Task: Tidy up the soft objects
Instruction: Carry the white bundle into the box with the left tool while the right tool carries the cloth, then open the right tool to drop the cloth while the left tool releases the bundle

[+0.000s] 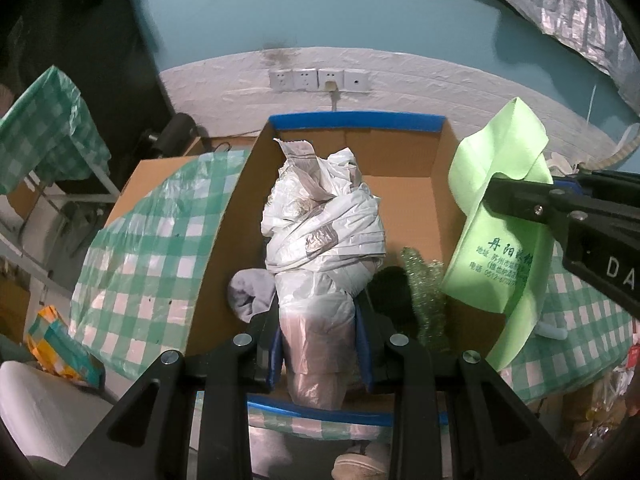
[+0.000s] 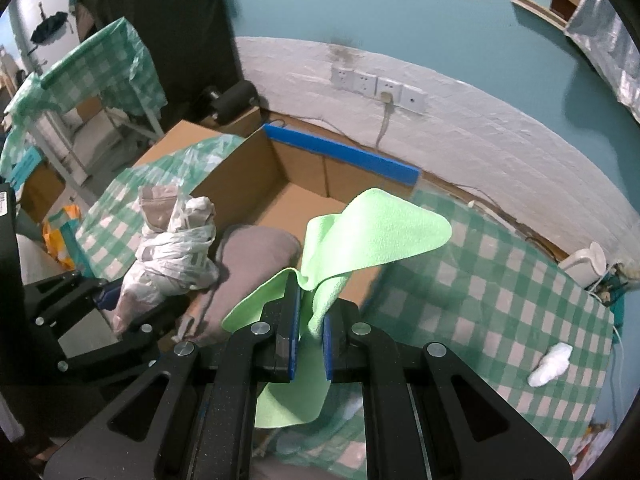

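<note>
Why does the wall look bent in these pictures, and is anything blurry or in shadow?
Left wrist view: the fisheye lens bows the white brick wall band into an arc, and dark corners frame the picture; the crumpled white plastic bag bundle is sharp. Right wrist view: the same bend; the light green microfibre cloth looks slightly soft, and the open brown cardboard box is shaded inside.

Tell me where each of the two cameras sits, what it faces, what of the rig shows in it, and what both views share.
Left wrist: sits behind the left tool, looking down into the cardboard box; its fingers grip a plastic bag bundle; the right tool enters at right.
Right wrist: sits behind the right tool, clamped on the green cloth, facing the box's far corner.
Shared: box, bundle, cloth, wall sockets.
</note>
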A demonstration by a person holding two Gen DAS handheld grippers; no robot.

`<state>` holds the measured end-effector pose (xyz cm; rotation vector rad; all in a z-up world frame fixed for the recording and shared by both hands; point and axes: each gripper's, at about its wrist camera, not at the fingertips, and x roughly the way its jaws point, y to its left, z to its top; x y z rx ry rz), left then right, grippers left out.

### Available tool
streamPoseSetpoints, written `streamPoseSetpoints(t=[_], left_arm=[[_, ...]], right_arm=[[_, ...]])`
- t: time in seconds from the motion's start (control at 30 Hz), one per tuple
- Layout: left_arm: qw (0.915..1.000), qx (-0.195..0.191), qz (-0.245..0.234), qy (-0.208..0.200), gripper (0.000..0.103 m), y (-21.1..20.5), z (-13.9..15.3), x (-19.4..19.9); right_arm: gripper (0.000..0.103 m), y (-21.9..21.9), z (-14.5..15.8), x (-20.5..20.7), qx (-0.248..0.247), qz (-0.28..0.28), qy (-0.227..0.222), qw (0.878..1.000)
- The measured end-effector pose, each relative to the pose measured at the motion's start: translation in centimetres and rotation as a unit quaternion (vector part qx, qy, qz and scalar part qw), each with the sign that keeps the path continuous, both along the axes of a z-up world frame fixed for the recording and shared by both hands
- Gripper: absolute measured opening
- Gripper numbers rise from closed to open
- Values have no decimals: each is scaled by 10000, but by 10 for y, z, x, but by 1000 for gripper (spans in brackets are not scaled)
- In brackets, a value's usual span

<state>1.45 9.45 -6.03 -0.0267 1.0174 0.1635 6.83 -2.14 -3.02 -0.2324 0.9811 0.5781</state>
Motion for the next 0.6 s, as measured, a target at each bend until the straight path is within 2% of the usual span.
streamPoseSetpoints(t=[0.43,0.57,0.6], left_arm=[[9995,-168,215,179,30,27,-18,3],[9992,-183,251,270,32,30,-21,4],[9990,-179,272,291,35,30,-22,4]], right_arm=[[8,35,-24,6,-150,171,219,9995],[9,36,-29,9,-167,133,293,9993],[10,36,-30,9,-174,121,298,9993]])
